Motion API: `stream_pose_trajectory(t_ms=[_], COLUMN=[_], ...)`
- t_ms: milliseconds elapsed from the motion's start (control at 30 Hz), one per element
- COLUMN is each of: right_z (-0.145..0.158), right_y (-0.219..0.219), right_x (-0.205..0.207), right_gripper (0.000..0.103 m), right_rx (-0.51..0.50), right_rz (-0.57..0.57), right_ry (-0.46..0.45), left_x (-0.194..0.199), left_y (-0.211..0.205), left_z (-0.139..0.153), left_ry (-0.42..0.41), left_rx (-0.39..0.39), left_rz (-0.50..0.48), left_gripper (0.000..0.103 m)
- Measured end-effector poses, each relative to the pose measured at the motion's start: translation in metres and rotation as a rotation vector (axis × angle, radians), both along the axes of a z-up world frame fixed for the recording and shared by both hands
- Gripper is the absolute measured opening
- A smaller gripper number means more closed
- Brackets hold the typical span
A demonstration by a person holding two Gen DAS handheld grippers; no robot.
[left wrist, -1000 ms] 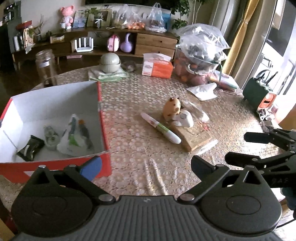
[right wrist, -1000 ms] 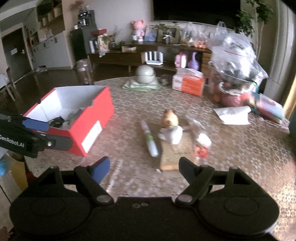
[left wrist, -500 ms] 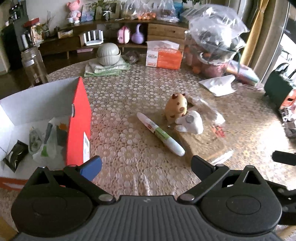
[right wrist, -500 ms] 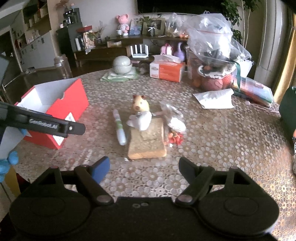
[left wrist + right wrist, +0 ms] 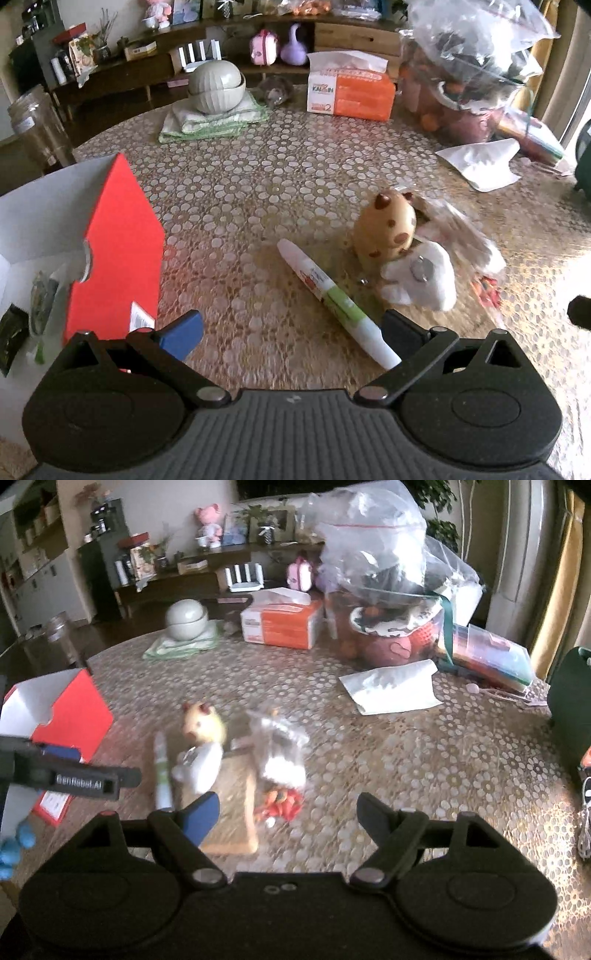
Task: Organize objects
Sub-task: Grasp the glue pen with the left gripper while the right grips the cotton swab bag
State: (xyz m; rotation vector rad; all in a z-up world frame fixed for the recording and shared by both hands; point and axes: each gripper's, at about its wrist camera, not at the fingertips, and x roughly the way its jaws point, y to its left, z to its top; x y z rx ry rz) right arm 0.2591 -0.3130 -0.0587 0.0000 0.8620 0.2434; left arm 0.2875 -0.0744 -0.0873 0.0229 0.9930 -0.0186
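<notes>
1. Two claws hover over the patterned bench [image 5: 258,177], both spread wide with nothing between their fingers: the left claw [image 5: 291,332] and the right claw [image 5: 288,812].
2. Far left of the left claw stands the red box [image 5: 118,251], open on top with a white inside; a dark packet [image 5: 13,332] and a clear wrapped item [image 5: 44,291] lie in it. The box's near corner sits just beside the claw's blue-tipped left finger [image 5: 183,334].
3. Ahead of the left claw and toward its right finger, the white and green pen [image 5: 332,299] lies flat and slanted on the bench, its near end just in front of that finger.
4. Right of the pen, the tan animal toy [image 5: 386,230] stands upright, and the white plush toy [image 5: 421,280] touches its near side.
5. Further right, a clear plastic bag [image 5: 461,236] with red bits at its near end lies beside the toys, blurred.
6. From the right wrist view, the left claw's finger [image 5: 85,781] reaches in from the left, near the box; the pen, toys and a wooden board [image 5: 231,805] lie ahead of the right claw's left finger, with the bag on the board's right edge.
7. Far ahead sit stacked bowls [image 5: 216,86] on folded cloths, and an orange tissue box [image 5: 351,92].
</notes>
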Motion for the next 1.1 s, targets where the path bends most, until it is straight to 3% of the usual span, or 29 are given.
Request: stream_pose_trajectory(t_ms=[433, 567, 767, 900, 1100], right_z=[-0.03, -0.042, -0.057, -0.063, -0.069], right_y=[0.011, 0.015, 0.023, 0.026, 0.025], right_x=[0.073, 0.085, 0.092, 0.095, 0.096], right_gripper=[0.076, 0.067, 0.064, 0.063, 0.051], right_rx=[-0.011, -0.008, -0.001, 0.004, 0.059], right_rz=[-0.073, -0.076, -0.077, -0.077, -0.085], right_ry=[0.052, 0.08, 0.101, 0.107, 0.126], left_x=[0.03, 0.031, 0.032, 0.03, 0.026], left_y=[-0.003, -0.002, 0.004, -0.003, -0.011], left_z=[-0.028, -0.036, -0.045, -0.048, -0.05], left_ry=[0.048, 0.067, 0.082, 0.062, 0.026], left_rx=[-0.041, -0.059, -0.085, -0.053, -0.009], left_rz=[0.012, 0.009, 0.016, -0.016, -0.049], left_gripper=[0.103, 0.103, 0.103, 0.103, 0.098])
